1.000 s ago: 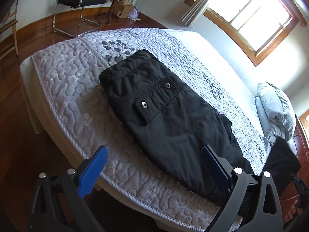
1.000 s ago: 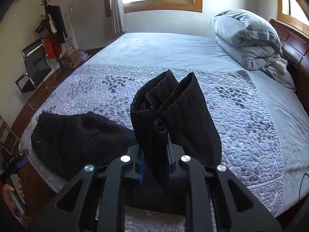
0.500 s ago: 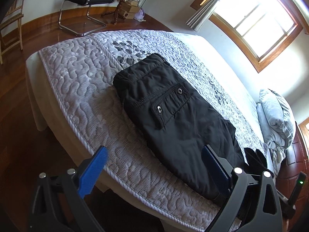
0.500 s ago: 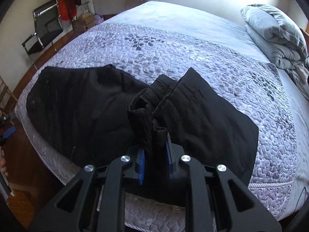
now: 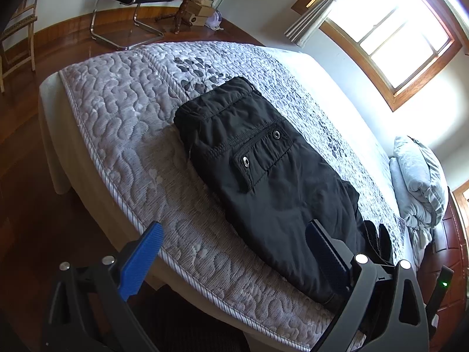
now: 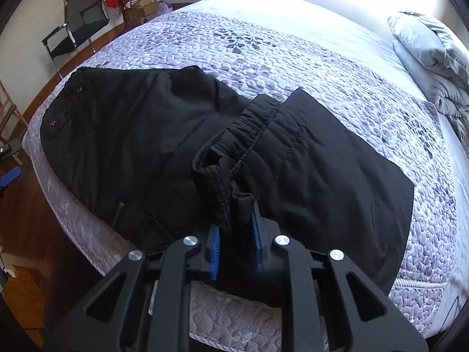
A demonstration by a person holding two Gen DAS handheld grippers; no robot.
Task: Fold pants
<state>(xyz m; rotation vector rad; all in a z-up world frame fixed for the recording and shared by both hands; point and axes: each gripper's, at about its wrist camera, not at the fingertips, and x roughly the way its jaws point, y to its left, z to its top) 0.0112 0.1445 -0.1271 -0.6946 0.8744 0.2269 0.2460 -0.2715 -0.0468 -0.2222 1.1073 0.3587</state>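
Pants (image 6: 140, 135) flat on bed (image 6: 263, 44) — cuffs clamped in right hand-held gripper (image 6: 234, 243).

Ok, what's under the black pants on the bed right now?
The black pants lie on the grey quilted bedspread, which shows all around them. The right gripper holds the cuff ends. Anything beneath the fabric itself is covered.

The left gripper (image 5: 233, 245) points steeply down, jaws spread wide — nothing between them. The right gripper (image 6: 236, 245) tilts downward — jaws clamped on cloth.

Bedroom — quilted bed (image 5: 123, 123), folded duvet (image 6: 433, 58)
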